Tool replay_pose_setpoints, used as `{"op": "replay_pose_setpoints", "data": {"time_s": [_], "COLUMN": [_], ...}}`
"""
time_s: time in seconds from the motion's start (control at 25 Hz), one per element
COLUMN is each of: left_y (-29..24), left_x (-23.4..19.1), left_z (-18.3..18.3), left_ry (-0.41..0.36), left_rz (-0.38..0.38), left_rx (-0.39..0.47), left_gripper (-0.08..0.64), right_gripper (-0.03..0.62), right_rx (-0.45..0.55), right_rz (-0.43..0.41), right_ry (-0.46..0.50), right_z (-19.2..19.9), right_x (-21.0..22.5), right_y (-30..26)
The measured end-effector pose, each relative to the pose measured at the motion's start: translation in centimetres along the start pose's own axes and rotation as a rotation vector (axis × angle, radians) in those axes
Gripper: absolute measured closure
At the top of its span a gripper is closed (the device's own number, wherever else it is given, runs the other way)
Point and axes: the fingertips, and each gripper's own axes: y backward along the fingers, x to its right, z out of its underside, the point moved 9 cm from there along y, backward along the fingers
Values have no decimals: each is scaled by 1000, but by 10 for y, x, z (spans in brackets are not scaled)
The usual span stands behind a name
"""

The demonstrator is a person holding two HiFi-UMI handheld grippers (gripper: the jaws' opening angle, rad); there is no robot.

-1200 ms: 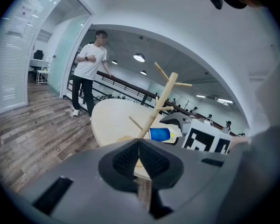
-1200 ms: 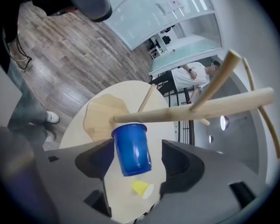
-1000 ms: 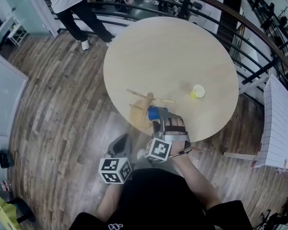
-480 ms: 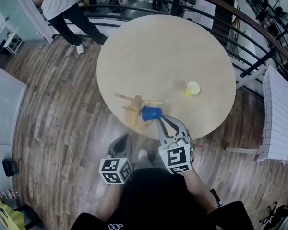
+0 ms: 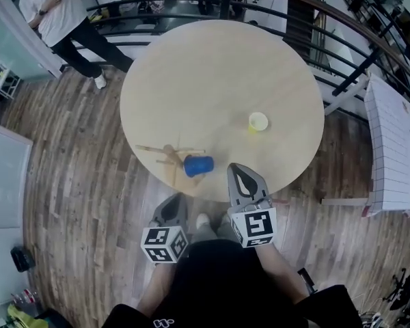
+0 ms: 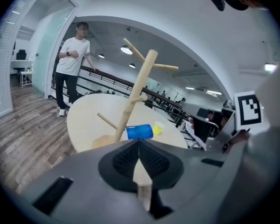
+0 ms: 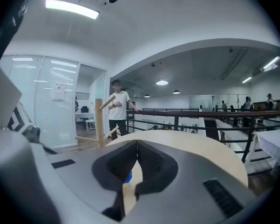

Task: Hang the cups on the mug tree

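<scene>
Bright, even light from ceiling strips (image 7: 72, 9) lies on the pale tabletop (image 5: 219, 80) with scarcely a shadow, while all views bow strongly at the edges, both gripper views fade to black corners, and the close bodies of the left hand-held gripper (image 6: 138, 142) and right hand-held gripper (image 7: 136, 142) look soft.

the wooden mug tree (image 5: 168, 153) stands upright near the near left edge of the round table (image 5: 219, 67), its bare pegs slanting up and outward from the trunk. a blue cup (image 5: 198, 166) hangs on its side from a low peg on the tree's right, off the tabletop. a small yellow cup (image 5: 258, 121) stands upright, mouth up, well apart to the right and a little farther off.
</scene>
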Motion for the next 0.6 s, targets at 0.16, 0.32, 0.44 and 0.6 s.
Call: {"op": "replay_pose_setpoints", "data": {"time_s": [0.16,0.32,0.44,0.6], "left_y": [-7,-10,-8,-3], "left_x": [5,9,11,12], "left_z": [1,-4,-6,-11], "left_ry": [-14,-15,-14,-16], "left_rz": [1,-24,-56,-107], "left_rx": [-14,-13,-14,-6], "left_gripper": [548,548,548,548], "right_gripper": [581,576,371,291], "right_rx": [19,51,14,-90], "right_rz": [48,122,105,117], "right_ry": [-64,-109,-108,-60], "right_z": [10,16,29,61], "right_x": [25,66,94,131], "right_y": [2,-2,-19,-47]}}
